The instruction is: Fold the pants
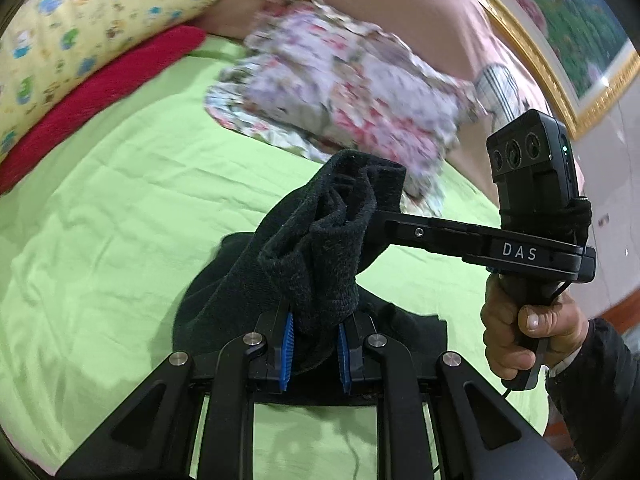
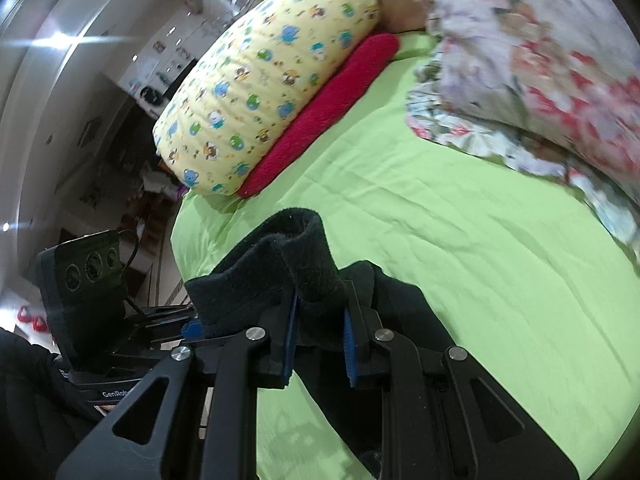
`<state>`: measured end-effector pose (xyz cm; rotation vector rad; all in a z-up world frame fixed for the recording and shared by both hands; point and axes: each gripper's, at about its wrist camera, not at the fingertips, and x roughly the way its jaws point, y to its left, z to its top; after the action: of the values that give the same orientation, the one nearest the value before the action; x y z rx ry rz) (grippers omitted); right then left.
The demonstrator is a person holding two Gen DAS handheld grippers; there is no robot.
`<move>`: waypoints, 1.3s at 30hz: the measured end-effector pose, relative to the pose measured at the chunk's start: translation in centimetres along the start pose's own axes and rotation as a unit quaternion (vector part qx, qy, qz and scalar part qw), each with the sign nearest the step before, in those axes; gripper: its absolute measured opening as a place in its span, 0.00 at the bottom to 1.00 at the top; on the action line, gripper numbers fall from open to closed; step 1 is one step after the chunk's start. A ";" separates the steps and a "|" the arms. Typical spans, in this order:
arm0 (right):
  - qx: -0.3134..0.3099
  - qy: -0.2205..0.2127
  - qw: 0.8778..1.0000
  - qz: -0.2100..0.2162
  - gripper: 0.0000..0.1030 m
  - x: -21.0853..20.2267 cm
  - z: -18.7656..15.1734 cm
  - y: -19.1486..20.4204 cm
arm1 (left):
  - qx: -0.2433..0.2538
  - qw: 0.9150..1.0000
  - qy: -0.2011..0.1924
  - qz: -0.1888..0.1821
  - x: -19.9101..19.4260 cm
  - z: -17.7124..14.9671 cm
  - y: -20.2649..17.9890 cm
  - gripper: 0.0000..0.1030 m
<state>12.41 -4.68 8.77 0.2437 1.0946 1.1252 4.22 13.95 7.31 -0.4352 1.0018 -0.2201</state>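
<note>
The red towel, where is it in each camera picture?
Left wrist view: the red towel lies at the upper left, under the yellow pillow.
Right wrist view: the red towel runs across the upper middle.
Shared landmark: the yellow pillow on top of it.

Even, bright indoor light; fisheye bends the edges. Floral quilt [image 1: 344, 92] smeared by motion blur. Glare streaks upper left in right view.

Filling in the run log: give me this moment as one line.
left claw: shut on black fleece pants | right claw: shut on pants | pants: bunched, lifted, rest on green bedsheet
</note>
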 end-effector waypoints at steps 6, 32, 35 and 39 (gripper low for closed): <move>0.027 -0.026 0.999 -0.010 0.20 -2.4 -2.2 -1.8 | 0.033 0.999 0.024 -0.017 1.6 -1.0 -2.5 0.17; 0.130 -0.097 0.986 -0.040 0.20 -9.8 -11.9 -9.5 | 0.154 0.979 0.116 -0.063 8.7 -4.2 -13.3 0.17; 0.143 -0.100 0.984 -0.041 0.20 -10.0 -12.8 -10.5 | 0.168 0.976 0.124 -0.061 9.6 -4.8 -14.1 0.17; 0.150 -0.099 0.983 -0.045 0.20 -10.1 -13.7 -11.2 | 0.182 0.972 0.136 -0.059 10.8 -5.5 -14.5 0.17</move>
<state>8.14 -22.80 0.56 0.5272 1.0836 0.8324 5.46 -4.39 3.06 -0.1298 1.1748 -0.5725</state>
